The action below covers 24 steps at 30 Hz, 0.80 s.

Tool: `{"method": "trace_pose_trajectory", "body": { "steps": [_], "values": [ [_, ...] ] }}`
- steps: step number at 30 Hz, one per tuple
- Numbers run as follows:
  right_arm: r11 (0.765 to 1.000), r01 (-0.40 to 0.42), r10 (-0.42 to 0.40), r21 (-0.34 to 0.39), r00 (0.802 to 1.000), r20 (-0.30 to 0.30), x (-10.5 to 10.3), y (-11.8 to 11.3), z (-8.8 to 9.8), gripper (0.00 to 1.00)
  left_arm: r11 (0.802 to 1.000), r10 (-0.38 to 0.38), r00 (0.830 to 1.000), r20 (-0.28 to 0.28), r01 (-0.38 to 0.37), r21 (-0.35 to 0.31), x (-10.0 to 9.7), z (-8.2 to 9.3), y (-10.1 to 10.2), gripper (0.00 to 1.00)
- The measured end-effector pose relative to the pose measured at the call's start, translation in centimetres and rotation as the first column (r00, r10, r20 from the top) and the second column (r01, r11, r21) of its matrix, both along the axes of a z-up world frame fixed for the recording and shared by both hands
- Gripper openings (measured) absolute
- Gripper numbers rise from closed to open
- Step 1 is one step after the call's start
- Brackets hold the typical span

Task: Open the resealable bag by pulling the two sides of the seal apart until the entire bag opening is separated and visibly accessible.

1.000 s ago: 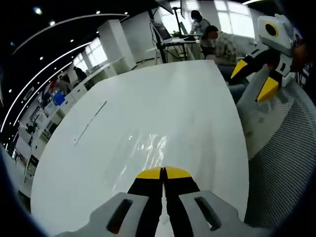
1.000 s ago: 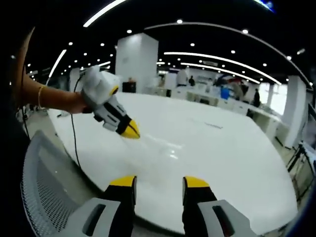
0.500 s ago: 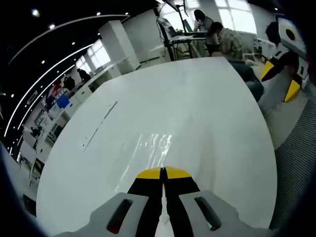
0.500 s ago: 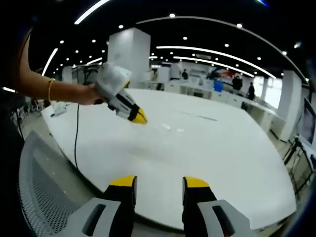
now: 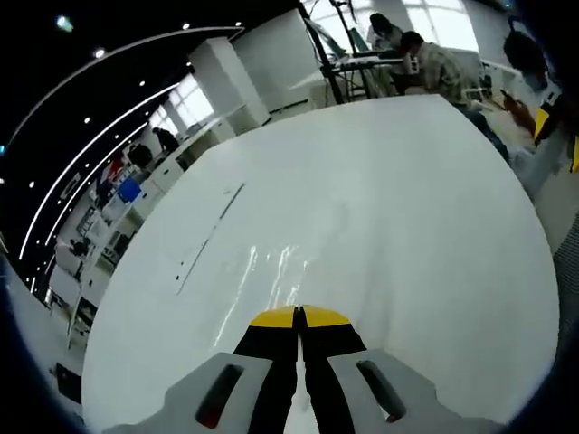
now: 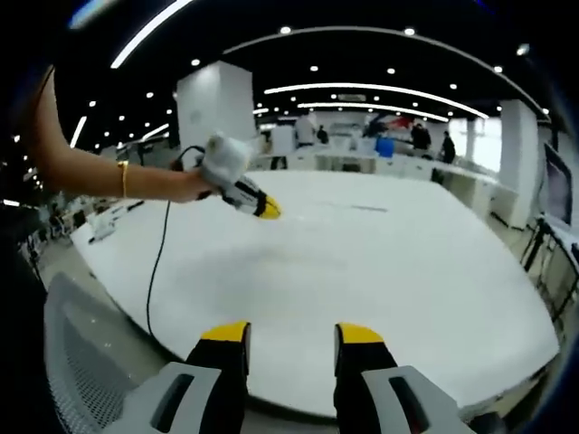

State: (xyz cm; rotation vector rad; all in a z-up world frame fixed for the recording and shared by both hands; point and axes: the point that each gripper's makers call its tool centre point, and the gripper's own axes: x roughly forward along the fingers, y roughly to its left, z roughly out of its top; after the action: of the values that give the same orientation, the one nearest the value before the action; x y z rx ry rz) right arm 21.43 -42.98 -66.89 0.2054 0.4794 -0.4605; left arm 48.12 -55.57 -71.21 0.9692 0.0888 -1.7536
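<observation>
A clear resealable bag [image 5: 276,267] lies as a glossy sheet just beyond my left gripper [image 5: 298,316], over the white table [image 5: 389,199]. The yellow-tipped jaws are pressed together, and the bag's near edge runs in under them. In the right gripper view, the left gripper [image 6: 268,211] hangs over the table's left part, held by a hand; the bag is too faint to make out there. My right gripper [image 6: 292,334] stands open with nothing between its jaws, back from the table's near edge. The right gripper [image 5: 559,136] also peeks in at the right edge of the left gripper view.
A thin dark line [image 5: 213,237] marks the table to the left of the bag. A grey mesh chair [image 6: 86,362] sits by the near edge, and a black cable [image 6: 158,271] hangs from the left gripper. People sit at a desk [image 5: 412,59] beyond the far end.
The left gripper has moved farther out over the table, the bag staying at its tips. The right gripper has drawn back, sliding toward the right edge of the left gripper view.
</observation>
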Motion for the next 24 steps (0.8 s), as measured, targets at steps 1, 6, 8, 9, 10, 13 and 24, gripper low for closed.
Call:
{"method": "trace_pose_trajectory", "body": {
  "steps": [1,6,8,9,10,13,24],
  "values": [
    [1.000,0.003,-0.003,0.003,1.000,0.004,0.0,0.0,0.0,0.34,1.000,-0.008,1.000,0.015,0.008,0.008,0.1,-0.2,0.0,0.00],
    [1.000,0.003,-0.003,0.004,1.000,0.000,0.1,0.1,0.0,0.34,0.999,-0.027,0.999,0.025,0.026,0.024,-0.1,-1.0,0.1,0.00],
    [1.000,0.001,-0.001,0.005,1.000,-0.001,0.1,0.1,-0.1,0.34,0.999,-0.027,0.999,0.026,0.026,0.036,0.0,-1.4,0.2,0.00],
    [1.000,0.003,-0.003,0.007,1.000,0.001,0.1,0.1,-0.1,0.34,0.999,-0.029,0.999,0.025,0.028,0.043,-0.1,-1.6,0.3,0.00],
    [1.000,0.004,-0.004,0.008,1.000,0.002,0.1,0.1,0.0,0.34,0.998,-0.032,0.999,0.025,0.030,0.048,-0.1,-1.8,0.4,0.00],
    [1.000,0.006,-0.006,0.011,1.000,0.002,0.1,0.0,0.0,0.34,0.998,-0.034,0.999,0.021,0.032,0.062,-0.1,-2.3,0.6,0.00],
    [1.000,0.002,-0.002,0.017,1.000,0.000,0.2,0.1,-0.2,0.35,0.995,-0.019,1.000,0.007,0.019,0.097,-0.5,-3.5,1.9,0.04]
  ]
}}
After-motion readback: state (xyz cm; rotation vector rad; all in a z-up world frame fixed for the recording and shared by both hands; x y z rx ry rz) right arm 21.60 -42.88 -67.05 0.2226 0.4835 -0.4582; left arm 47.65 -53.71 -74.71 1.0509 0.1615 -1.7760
